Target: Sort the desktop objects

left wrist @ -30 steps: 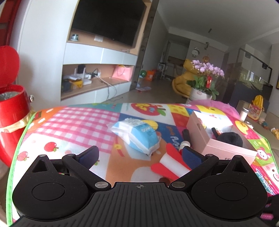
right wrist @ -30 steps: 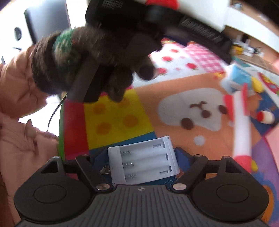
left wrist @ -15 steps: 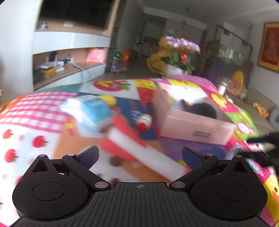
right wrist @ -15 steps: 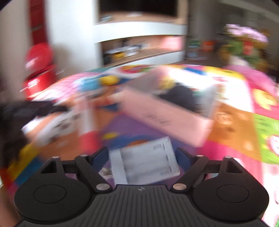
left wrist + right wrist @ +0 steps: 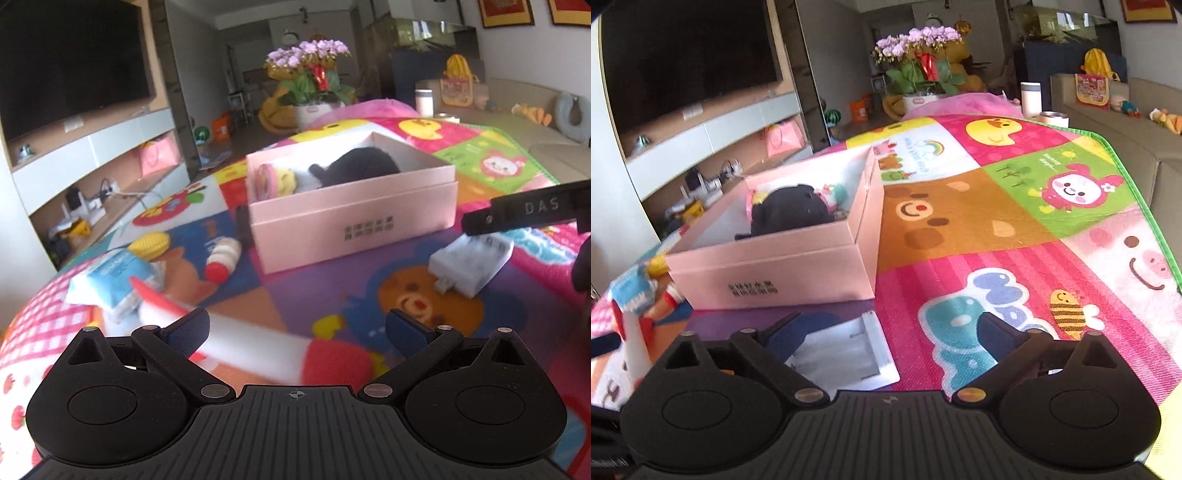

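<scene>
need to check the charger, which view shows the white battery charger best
Left wrist view: the charger lies whole on the mat before the box. Right wrist view shows only part of it, cut off by the hand-held gripper.

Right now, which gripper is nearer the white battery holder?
Right. The right gripper stands open directly over the battery holder; the left gripper is off to its left, above the red-and-white toy.

Pink box (image 5: pixel 351 218); white charger (image 5: pixel 471 264) at 3 o'clock; mat (image 5: pixel 1015 221) multicoloured cartoon patchwork; black plush (image 5: pixel 364 168) in box.
</scene>
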`<action>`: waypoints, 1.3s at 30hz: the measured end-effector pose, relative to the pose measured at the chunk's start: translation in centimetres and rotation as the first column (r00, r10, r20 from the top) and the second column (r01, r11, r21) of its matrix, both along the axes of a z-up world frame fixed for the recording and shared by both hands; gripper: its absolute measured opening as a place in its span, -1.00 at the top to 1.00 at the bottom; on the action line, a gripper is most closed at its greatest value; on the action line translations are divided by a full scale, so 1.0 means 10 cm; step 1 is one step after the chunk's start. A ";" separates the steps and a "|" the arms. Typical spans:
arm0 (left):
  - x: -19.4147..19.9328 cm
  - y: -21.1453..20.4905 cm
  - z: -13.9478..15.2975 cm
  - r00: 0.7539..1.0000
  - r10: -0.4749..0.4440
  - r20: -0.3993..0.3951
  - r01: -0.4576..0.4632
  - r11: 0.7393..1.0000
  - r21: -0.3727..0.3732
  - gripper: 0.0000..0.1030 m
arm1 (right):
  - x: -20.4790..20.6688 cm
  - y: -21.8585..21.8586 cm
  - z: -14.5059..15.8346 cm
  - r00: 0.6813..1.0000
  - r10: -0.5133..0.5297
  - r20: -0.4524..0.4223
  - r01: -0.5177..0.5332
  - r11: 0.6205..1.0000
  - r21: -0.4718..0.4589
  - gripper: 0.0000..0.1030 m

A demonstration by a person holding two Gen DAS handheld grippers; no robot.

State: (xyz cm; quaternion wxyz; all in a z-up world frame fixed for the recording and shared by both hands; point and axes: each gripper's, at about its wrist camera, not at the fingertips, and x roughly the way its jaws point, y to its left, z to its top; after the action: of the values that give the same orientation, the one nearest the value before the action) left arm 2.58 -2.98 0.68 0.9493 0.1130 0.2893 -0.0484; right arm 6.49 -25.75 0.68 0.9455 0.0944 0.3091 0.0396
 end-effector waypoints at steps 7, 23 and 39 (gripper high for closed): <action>-0.23 0.55 0.02 0.997 0.081 0.007 -0.081 0.995 0.060 -1.00 | 0.04 0.12 -0.05 0.999 0.044 -0.013 -0.044 0.999 -0.027 -1.00; 0.35 1.20 -0.04 0.954 0.274 -0.119 -0.296 0.920 -0.257 -0.26 | 0.04 0.24 -0.08 0.993 0.107 -0.051 -0.110 0.993 -0.050 -1.00; -0.39 0.67 0.09 0.987 -0.137 -0.081 0.114 0.963 -0.245 0.30 | 0.03 0.36 -0.10 0.983 0.167 -0.082 -0.173 0.983 -0.061 -1.00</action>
State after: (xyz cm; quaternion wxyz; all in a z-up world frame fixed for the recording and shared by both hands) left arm -1.32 3.71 1.57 0.9359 0.0134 0.3193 -0.1483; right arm 6.76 -22.19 -0.36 0.9289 0.0369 0.3530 0.1060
